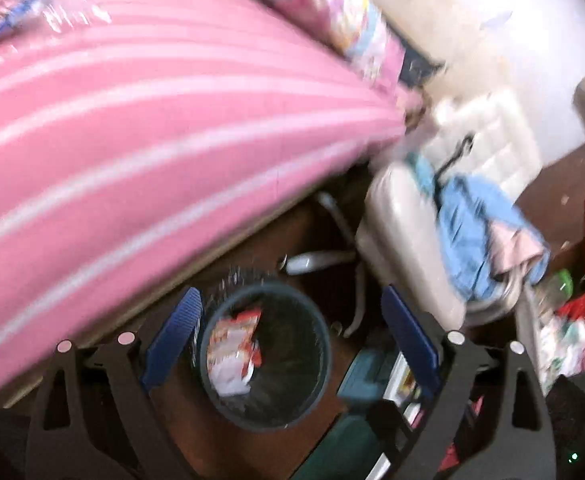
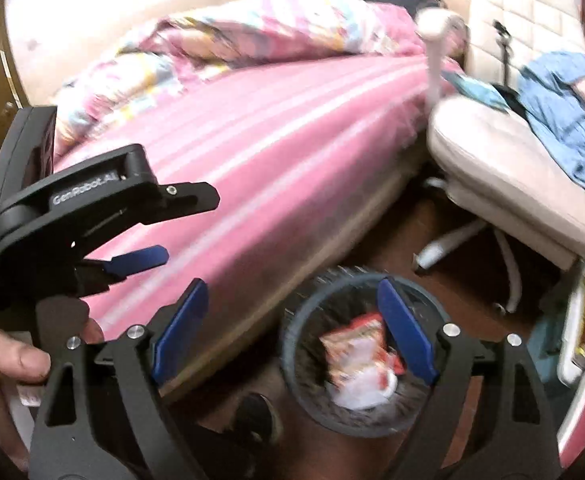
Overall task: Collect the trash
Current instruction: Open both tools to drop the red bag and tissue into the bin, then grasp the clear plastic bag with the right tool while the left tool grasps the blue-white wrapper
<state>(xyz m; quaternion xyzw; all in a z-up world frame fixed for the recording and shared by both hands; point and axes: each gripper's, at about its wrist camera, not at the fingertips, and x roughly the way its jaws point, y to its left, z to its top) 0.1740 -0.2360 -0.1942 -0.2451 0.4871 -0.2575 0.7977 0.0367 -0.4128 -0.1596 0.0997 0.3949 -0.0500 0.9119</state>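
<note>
2 claws gape empty | left claw (image 1: 292, 336) over bin (image 1: 266, 420) | right claw (image 2: 294, 336) view: hand (image 2: 0, 368)

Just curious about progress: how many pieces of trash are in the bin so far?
1: a red-and-white wrapper lies inside the bin on the floor beside the bed. More could be hidden beneath it.

A lived-in home bedroom: pink striped bed (image 2: 252, 152), crumpled quilt (image 2: 220, 36), clothes-draped chair (image 2: 504, 160), mesh wastebasket (image 2: 292, 344).

Left tool (image 1: 292, 340), right tool (image 2: 294, 326): black frames, blue ribbed pads, silver screws; "GenRobot.AI" marking; bare-skinned hand (image 2: 0, 368).
</note>
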